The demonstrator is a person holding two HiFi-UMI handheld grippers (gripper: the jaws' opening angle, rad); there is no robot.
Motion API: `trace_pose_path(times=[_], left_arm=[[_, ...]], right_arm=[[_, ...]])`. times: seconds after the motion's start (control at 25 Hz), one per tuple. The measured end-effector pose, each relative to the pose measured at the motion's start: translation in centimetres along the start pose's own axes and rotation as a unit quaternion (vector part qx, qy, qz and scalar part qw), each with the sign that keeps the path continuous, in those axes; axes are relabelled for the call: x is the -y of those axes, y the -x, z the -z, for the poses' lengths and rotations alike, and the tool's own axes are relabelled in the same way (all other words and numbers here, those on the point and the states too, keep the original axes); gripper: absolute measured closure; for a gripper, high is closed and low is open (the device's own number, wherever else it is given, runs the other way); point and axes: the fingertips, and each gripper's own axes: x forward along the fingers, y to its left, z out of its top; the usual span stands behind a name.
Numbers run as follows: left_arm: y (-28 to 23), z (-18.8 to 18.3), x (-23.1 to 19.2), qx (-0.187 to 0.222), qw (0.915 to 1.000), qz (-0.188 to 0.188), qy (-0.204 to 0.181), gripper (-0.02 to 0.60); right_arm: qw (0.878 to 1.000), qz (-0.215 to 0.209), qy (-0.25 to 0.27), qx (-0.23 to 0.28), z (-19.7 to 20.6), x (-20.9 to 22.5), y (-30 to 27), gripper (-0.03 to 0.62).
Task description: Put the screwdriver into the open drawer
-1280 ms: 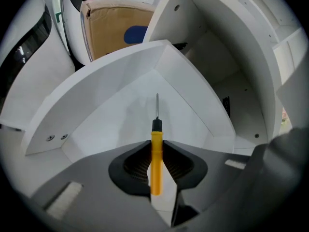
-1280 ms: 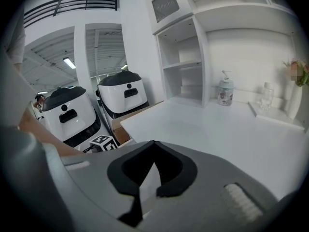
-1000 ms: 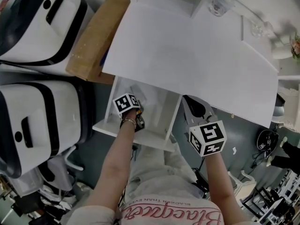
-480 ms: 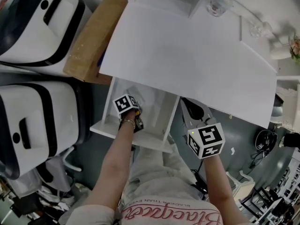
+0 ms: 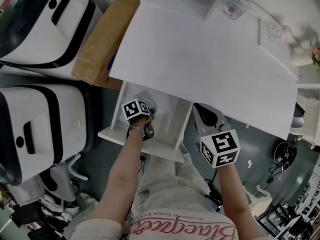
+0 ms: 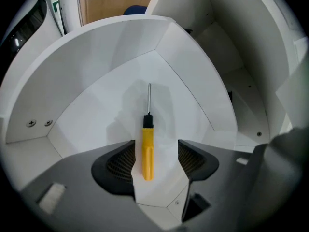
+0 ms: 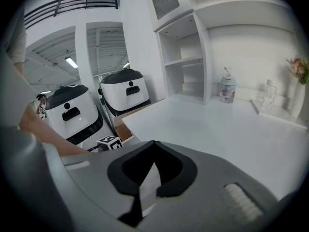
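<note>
A screwdriver (image 6: pixel 147 151) with a yellow handle and thin metal shaft lies flat on the floor of the open white drawer (image 6: pixel 96 105), shaft pointing away. My left gripper (image 6: pixel 156 148) hangs over it inside the drawer (image 5: pixel 112 134). Its jaws have just been opening and now stand open, with the handle between them and neither pad touching it. In the head view the left gripper (image 5: pixel 146 115) reaches down into the drawer. My right gripper (image 5: pixel 204 111) is held beside the drawer, under the desk edge, shut and with nothing in it (image 7: pixel 153 144).
The white desk top (image 5: pixel 200 59) overhangs the back of the drawer. On its far side stand a glass bottle (image 5: pixel 235 4) and shelves. A cardboard box (image 5: pixel 100 39) and two white machines (image 5: pixel 40 129) are at the left.
The head view has shifted slightly. Both grippers stay where they were, the left in the drawer and the right beside it.
</note>
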Motion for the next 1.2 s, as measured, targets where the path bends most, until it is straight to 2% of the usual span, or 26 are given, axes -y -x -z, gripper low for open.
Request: trace_pose_path(times=[0.12,0.36,1.2], left_arm=[[0.6,0.4,0.3,-0.006,1.0,0.005,0.002,0.258],[2.4,0.3,0.4,0.008,0.9997,0.008,0.02,0.262],[9.1,-0.1,3.1,0.07,0.9973,0.017,-0.013,0.366]], right_arm=[[1.0,-0.006,0.003,0.003,-0.4,-0.2,0.2,0.592],[1.0,-0.015,0.013,0.011,-1.2,-0.6,0.8,0.592],[0.996,-0.023,0.053,0.071,-5.4,-1.8,5.8,0.592]])
